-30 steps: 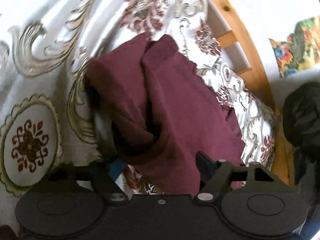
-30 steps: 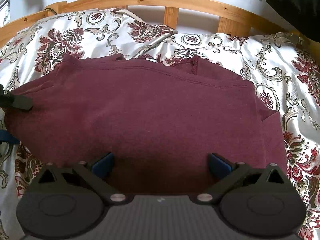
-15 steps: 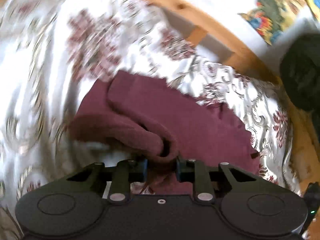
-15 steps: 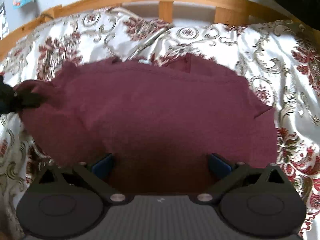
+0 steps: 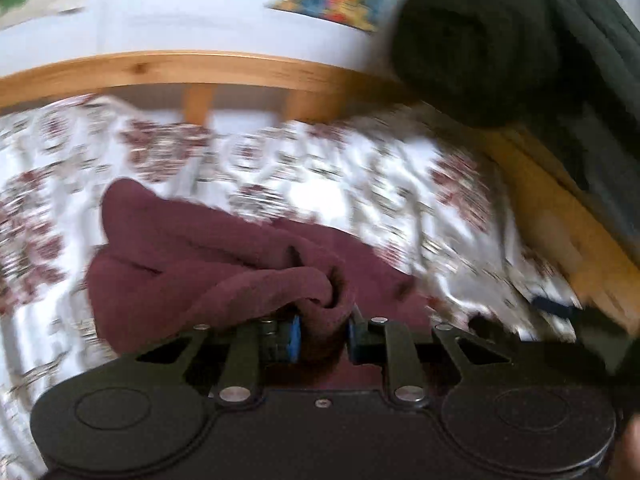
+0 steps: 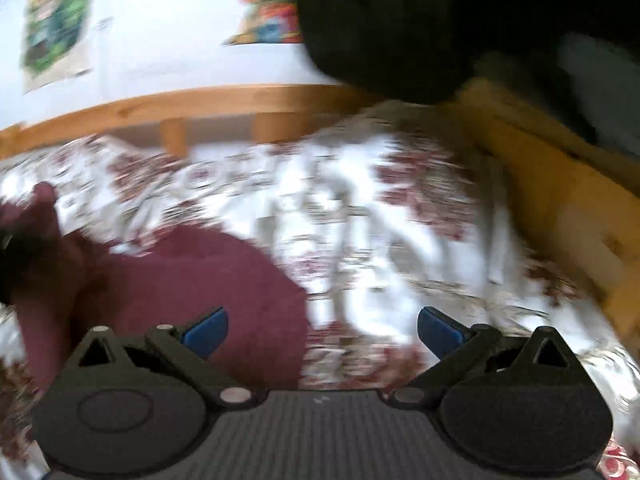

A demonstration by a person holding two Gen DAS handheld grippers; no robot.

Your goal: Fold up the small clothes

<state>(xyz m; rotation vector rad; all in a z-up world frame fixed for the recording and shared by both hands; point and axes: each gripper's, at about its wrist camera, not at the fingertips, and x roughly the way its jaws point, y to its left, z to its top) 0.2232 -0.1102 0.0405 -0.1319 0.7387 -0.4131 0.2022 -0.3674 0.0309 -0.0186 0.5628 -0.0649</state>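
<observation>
A maroon garment (image 5: 208, 264) lies bunched on a floral bedspread (image 5: 328, 184). My left gripper (image 5: 322, 334) is shut on a rolled edge of the garment and lifts a fold of it. In the right wrist view the garment (image 6: 192, 280) lies at the lower left. My right gripper (image 6: 322, 332) is open and empty, its left blue pad (image 6: 206, 330) over the garment's edge and its right pad over the bedspread (image 6: 400, 240). Both views are blurred by motion.
A wooden bed rail (image 5: 180, 68) runs along the far side, with a white wall and colourful posters (image 6: 56, 28) behind. A dark bulky cloth (image 5: 480, 52) hangs at the upper right over the wooden corner (image 6: 552, 184).
My left gripper has shut on the garment's edge and carried it toward the right, folding it over. My right gripper has swung right, off the middle of the garment, and stays open.
</observation>
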